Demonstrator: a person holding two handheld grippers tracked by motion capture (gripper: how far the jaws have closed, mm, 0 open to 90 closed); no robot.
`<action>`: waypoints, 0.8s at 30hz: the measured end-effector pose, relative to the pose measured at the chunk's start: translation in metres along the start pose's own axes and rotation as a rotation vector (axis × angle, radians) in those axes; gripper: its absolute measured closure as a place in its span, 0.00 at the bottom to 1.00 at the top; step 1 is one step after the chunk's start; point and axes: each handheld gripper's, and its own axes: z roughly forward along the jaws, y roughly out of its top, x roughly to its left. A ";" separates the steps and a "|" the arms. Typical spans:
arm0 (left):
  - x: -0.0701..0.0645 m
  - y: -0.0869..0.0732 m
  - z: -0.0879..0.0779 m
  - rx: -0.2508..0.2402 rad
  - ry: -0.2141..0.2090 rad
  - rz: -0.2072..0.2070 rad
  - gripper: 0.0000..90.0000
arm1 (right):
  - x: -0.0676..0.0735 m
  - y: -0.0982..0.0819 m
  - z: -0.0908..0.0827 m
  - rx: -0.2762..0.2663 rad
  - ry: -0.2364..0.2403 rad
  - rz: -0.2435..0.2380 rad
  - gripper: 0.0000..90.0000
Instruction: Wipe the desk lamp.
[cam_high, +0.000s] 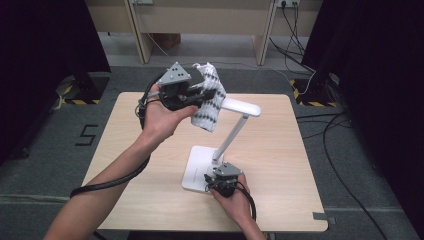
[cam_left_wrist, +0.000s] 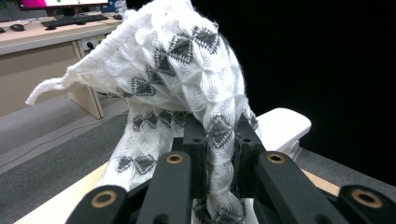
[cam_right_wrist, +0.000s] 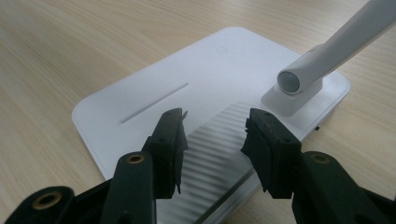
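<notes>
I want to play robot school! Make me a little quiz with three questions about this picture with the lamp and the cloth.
1. True or false: the left gripper is shut on the cloth.
2. Which part of the white desk lamp is the right gripper resting on?
A) its head
B) its base
C) its arm
3. Fill in: the cloth is white with dark ____ shapes.

Key:
1. True; a fold of cloth is pinched between the jaws in the left gripper view.
2. B; its jaws stand apart over the ribbed patch of the base, holding nothing.
3. Diamond.
</notes>
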 end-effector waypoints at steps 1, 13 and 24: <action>0.000 0.000 0.000 0.000 0.000 0.000 0.89 | 0.000 0.000 0.000 0.000 0.000 0.000 0.63; -0.003 0.010 -0.003 -0.020 -0.012 0.002 0.89 | 0.000 0.000 0.000 0.001 0.001 0.001 0.63; 0.017 0.031 -0.022 -0.061 0.052 0.008 0.89 | 0.000 0.000 0.000 0.002 0.001 -0.001 0.63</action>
